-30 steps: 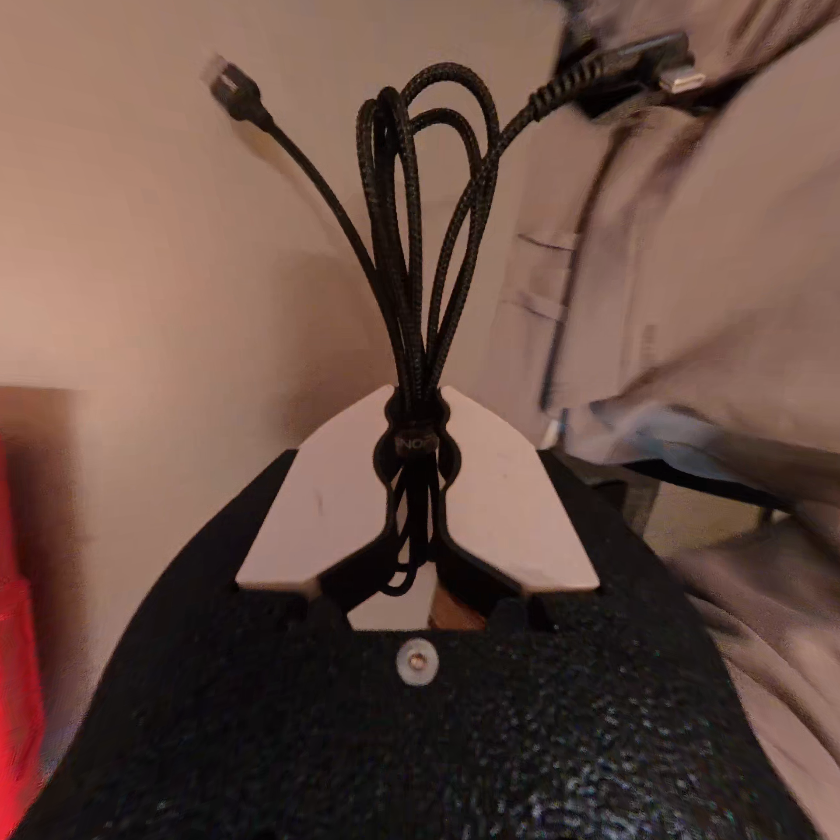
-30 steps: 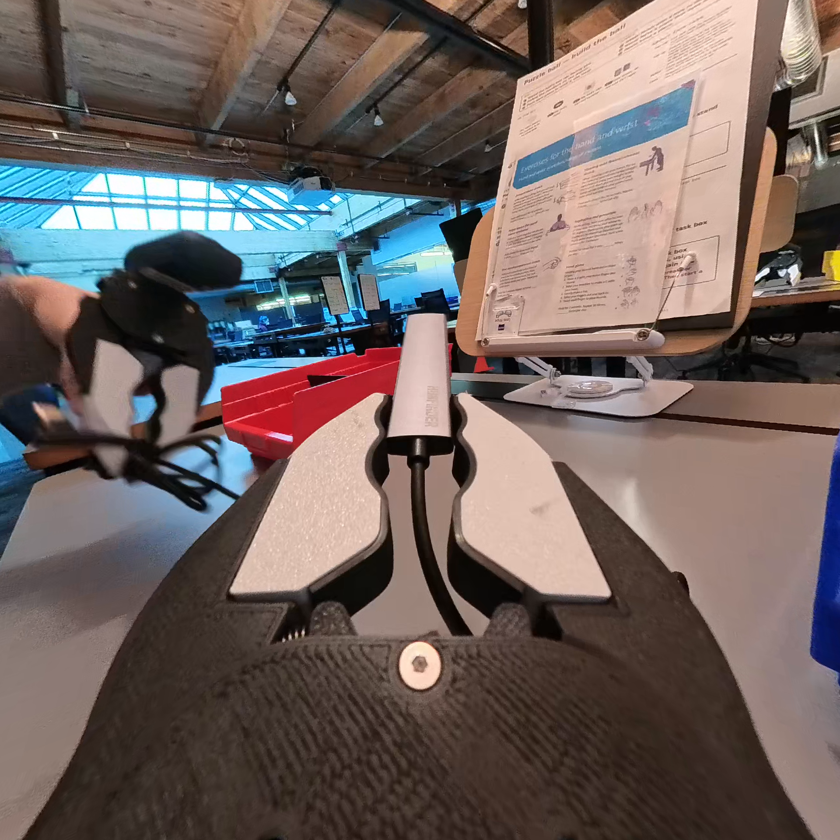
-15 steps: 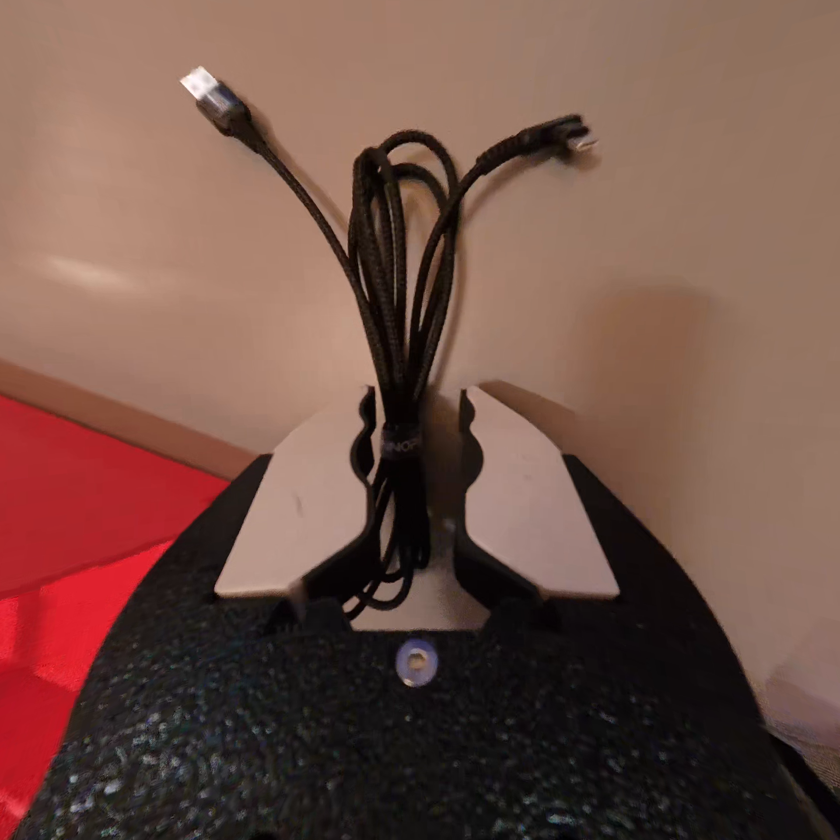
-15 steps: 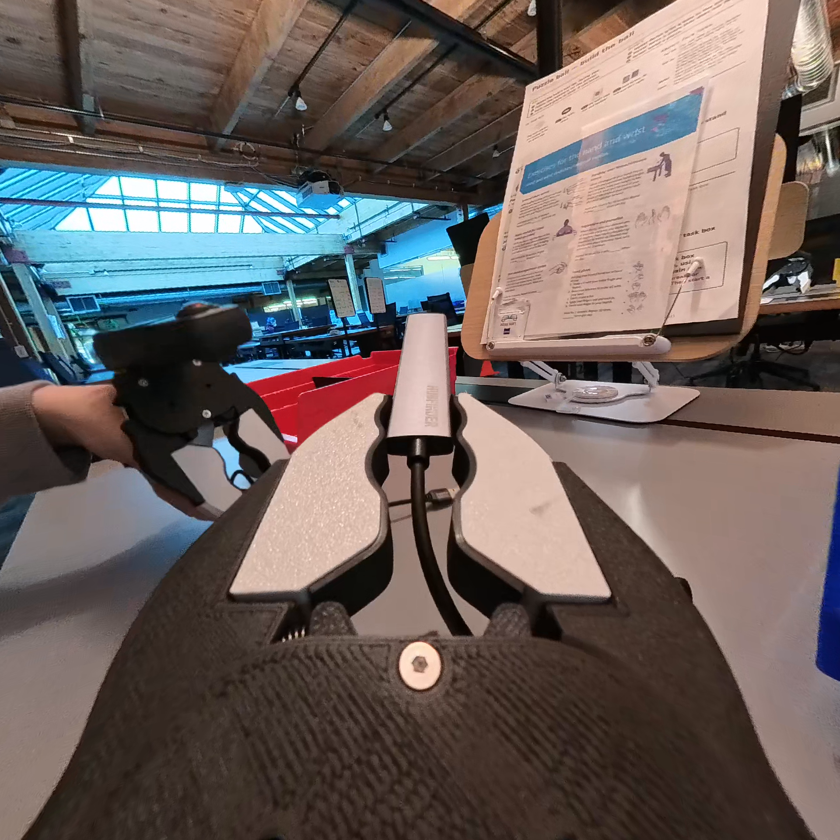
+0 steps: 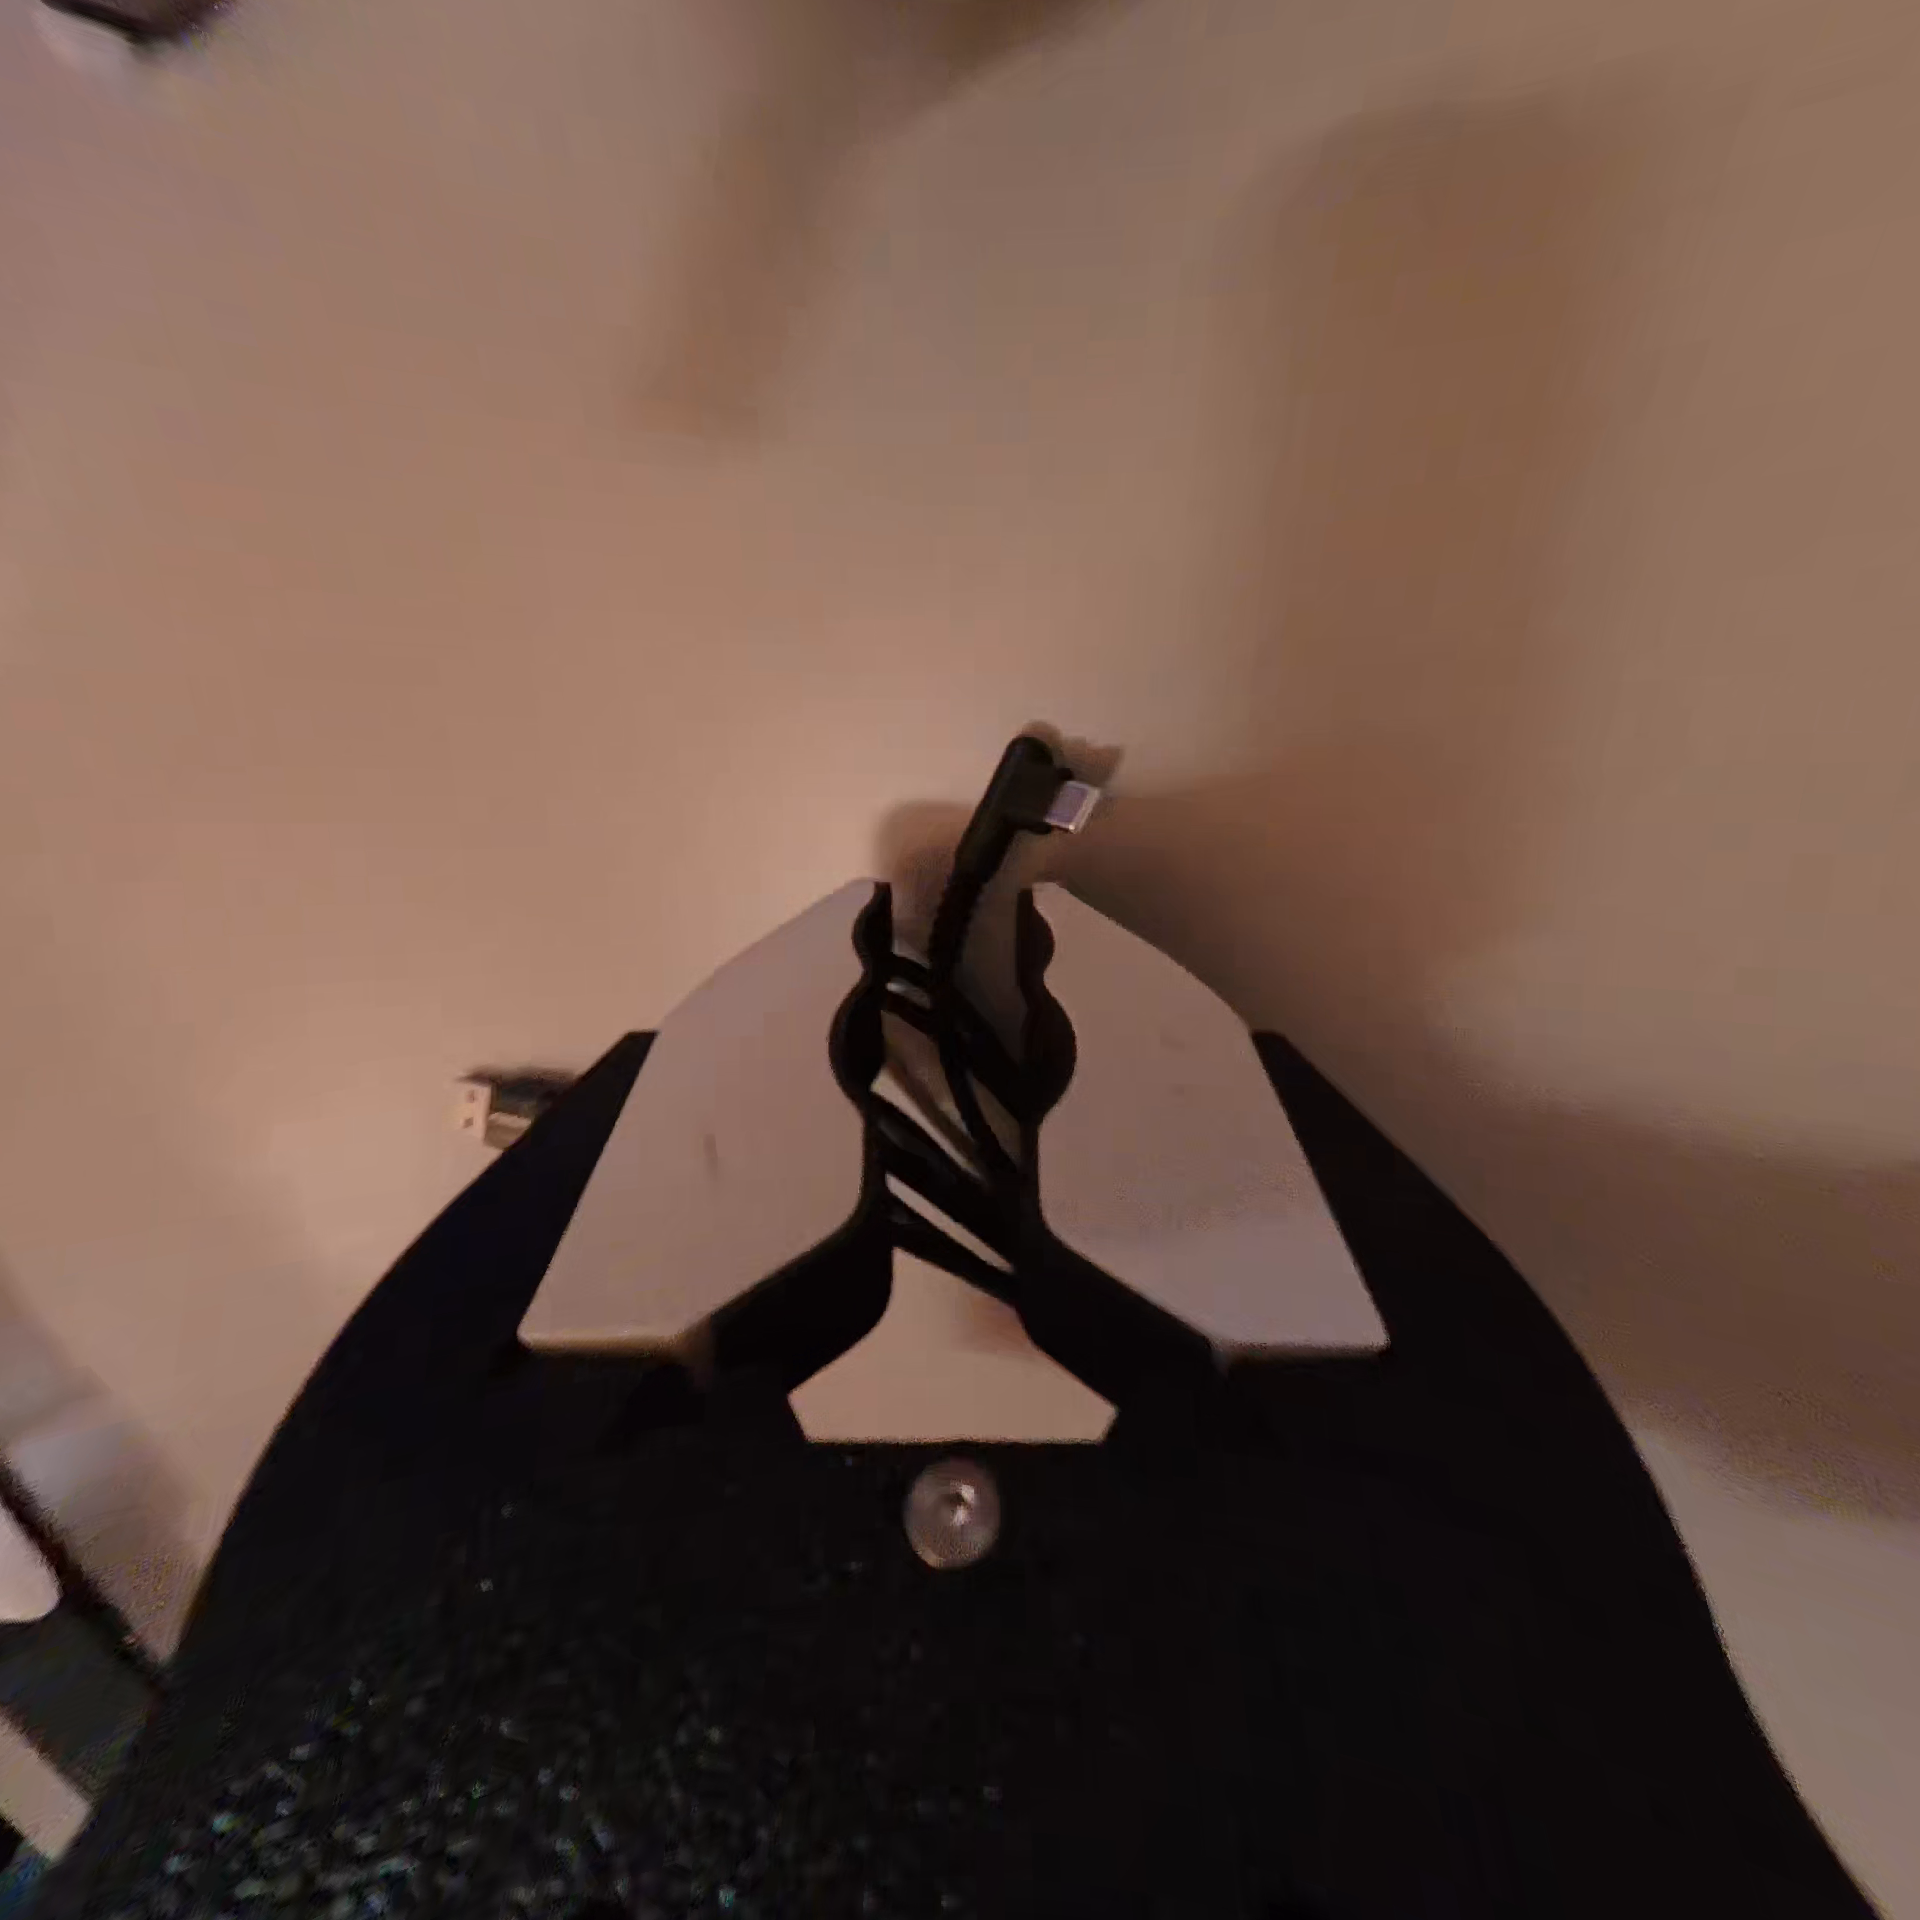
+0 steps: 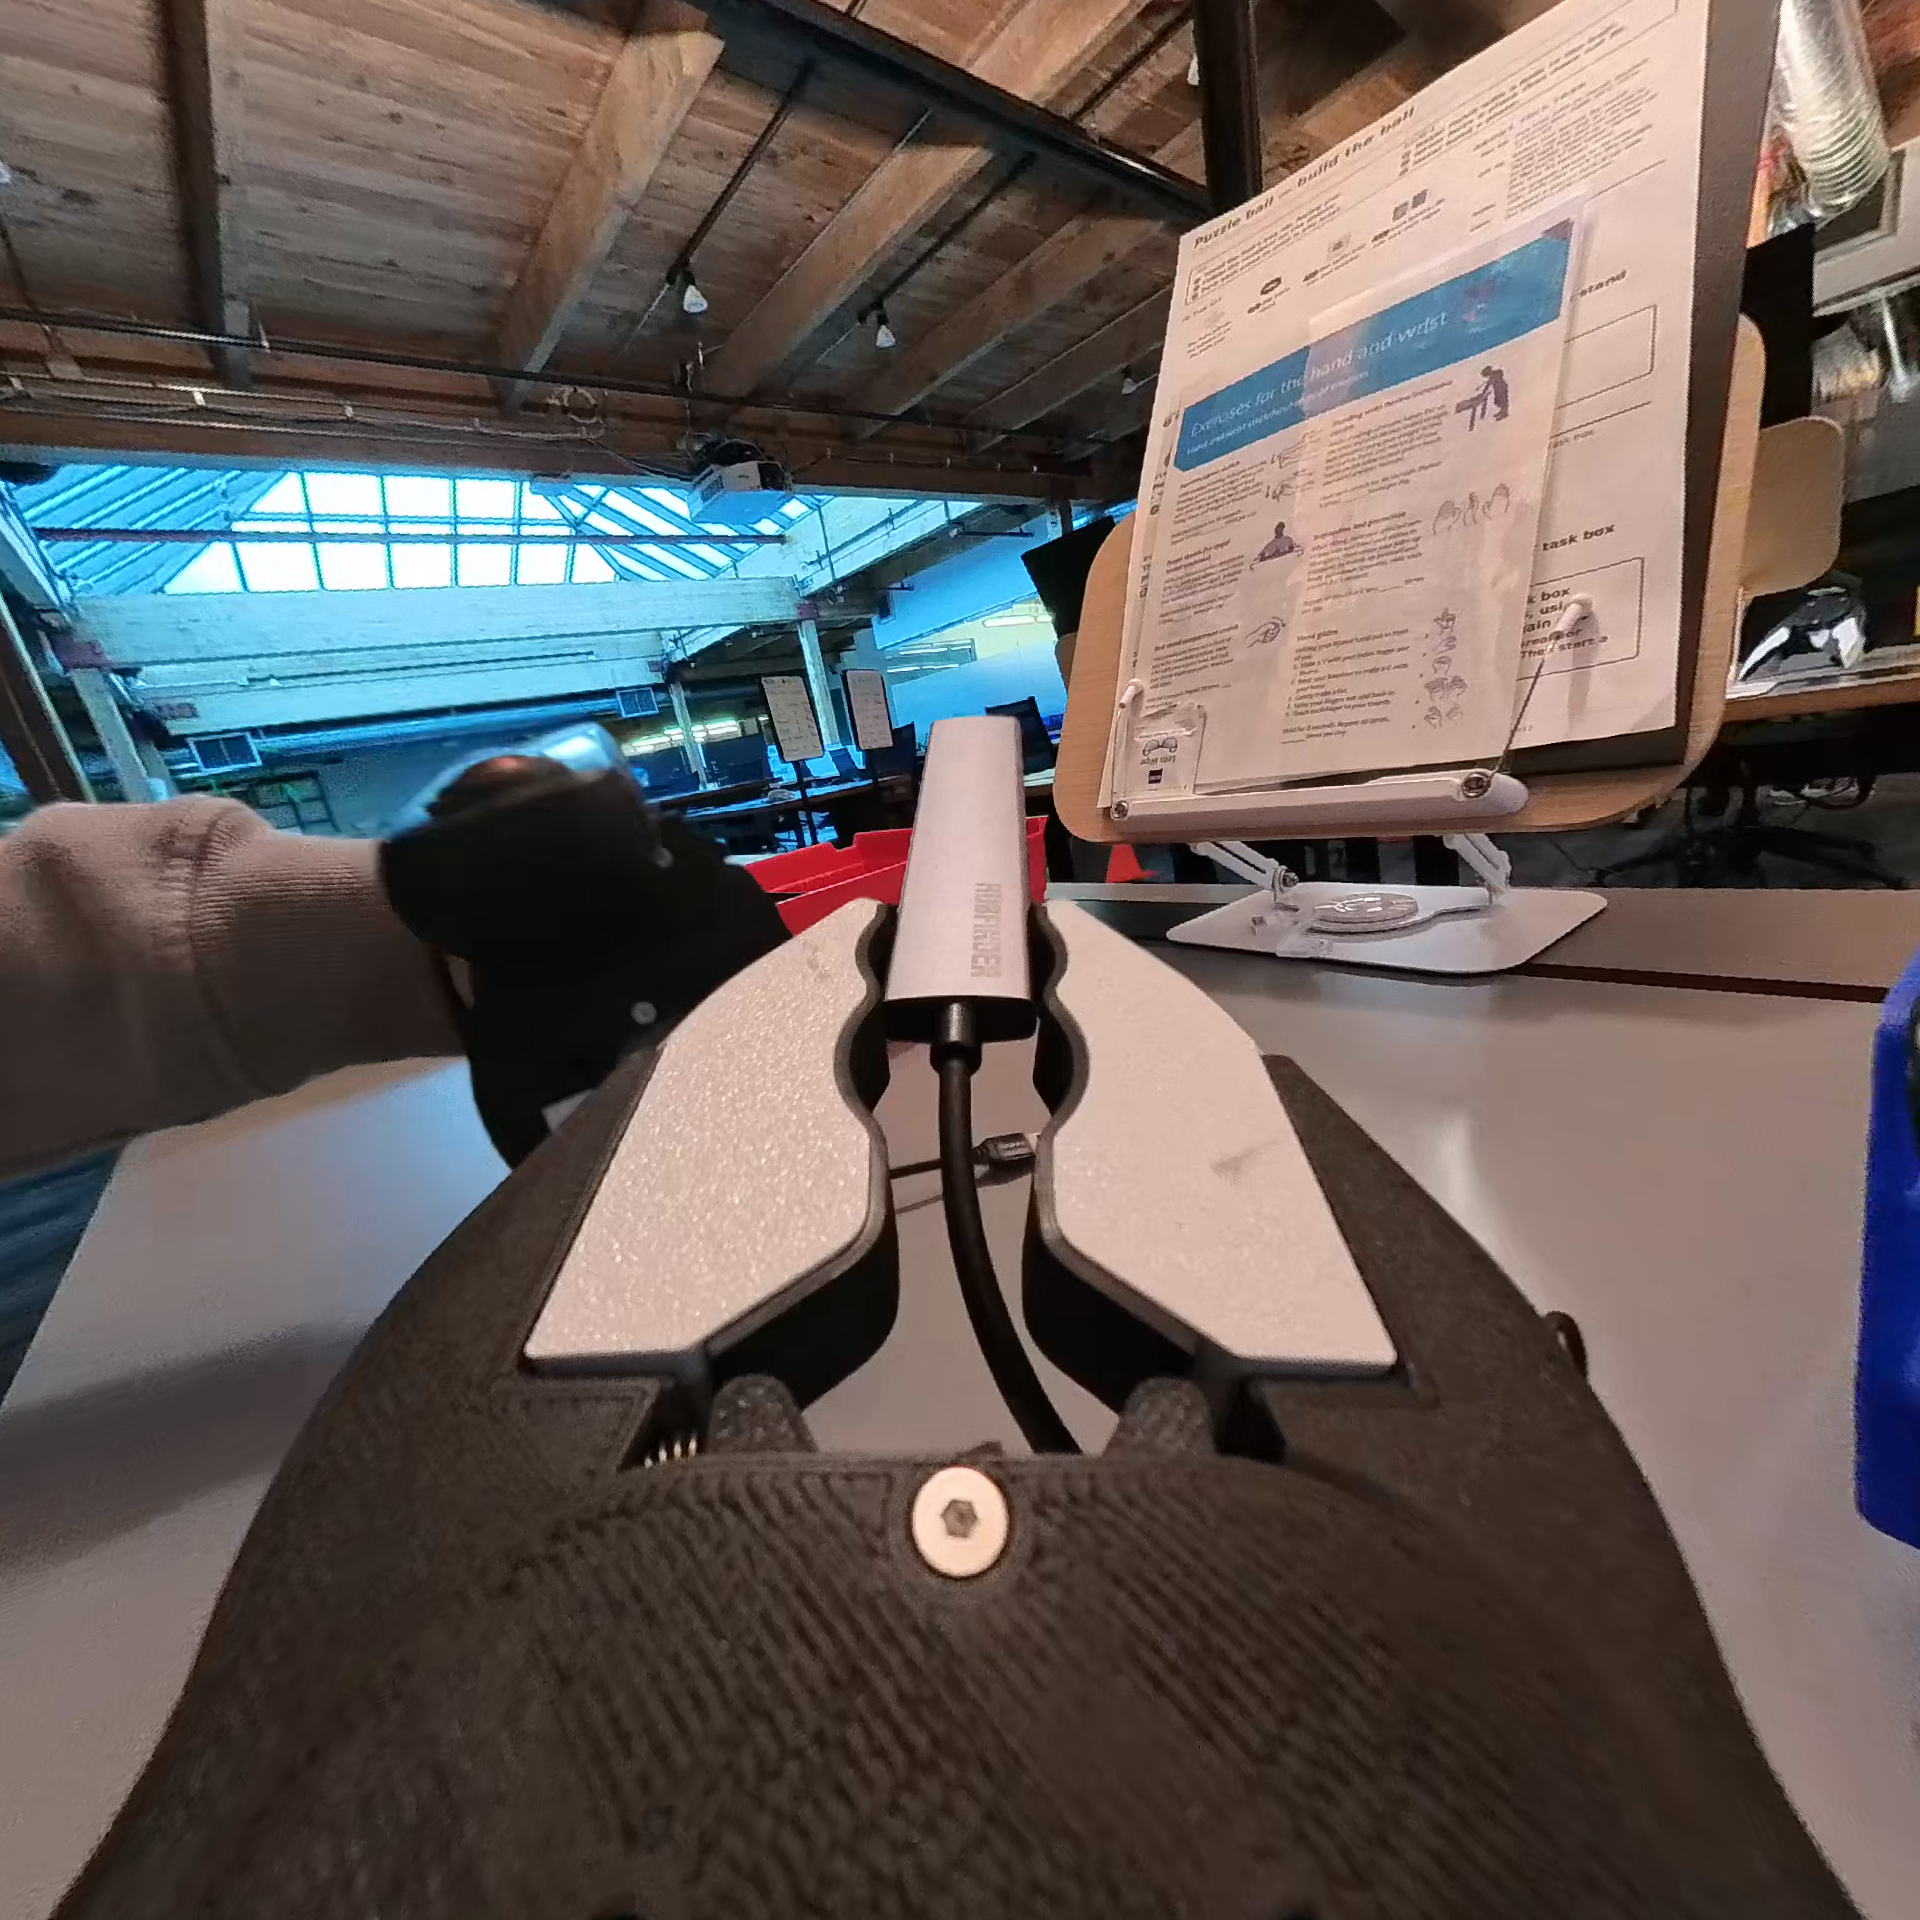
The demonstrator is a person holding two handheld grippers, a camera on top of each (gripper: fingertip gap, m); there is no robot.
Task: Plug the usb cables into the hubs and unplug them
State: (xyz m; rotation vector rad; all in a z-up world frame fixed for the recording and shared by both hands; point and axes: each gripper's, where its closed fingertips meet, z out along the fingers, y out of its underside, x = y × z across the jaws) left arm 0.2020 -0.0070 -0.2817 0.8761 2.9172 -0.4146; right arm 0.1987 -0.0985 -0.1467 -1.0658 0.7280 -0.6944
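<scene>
Left wrist view: I see my left gripper (image 5: pixel 954 904) with its jaws a narrow gap apart, and the black braided cable (image 5: pixel 940 1081) running loosely between them; I cannot tell whether the jaws bear on it at all.
Cable ends: the angled plug (image 5: pixel 1044 795) sticks up at 12 o'clock just past the fingertips; the flat USB plug (image 5: pixel 504 1103) lies on the tabletop (image 5: pixel 416 623) at 9 o'clock, beside the gripper body.
Right wrist view: my right gripper (image 6: pixel 961 914) is clamped on the grey hub (image 6: pixel 966 862), which points away toward 12 o'clock with its own black lead (image 6: pixel 971 1195) trailing back between the fingers.
Left gripper from the right: it shows as a dark blurred shape (image 6: pixel 582 914) at 10 o'clock, low over the tabletop (image 6: pixel 1558 1195), a sleeve (image 6: pixel 187 956) behind it.
Progress: I judge we are early; no plug sits in the hub that I can see, so plugging and unplugging are both left.
Only the left view shows: both cable plugs and the slack bundle.
Only the right view shows: the hub, a small connector (image 6: pixel 1006 1148) lying under it, the document stand (image 6: pixel 1403 520) at 1 o'clock, red bins (image 6: pixel 831 878) behind, a blue object (image 6: pixel 1891 1247) at 3 o'clock.
</scene>
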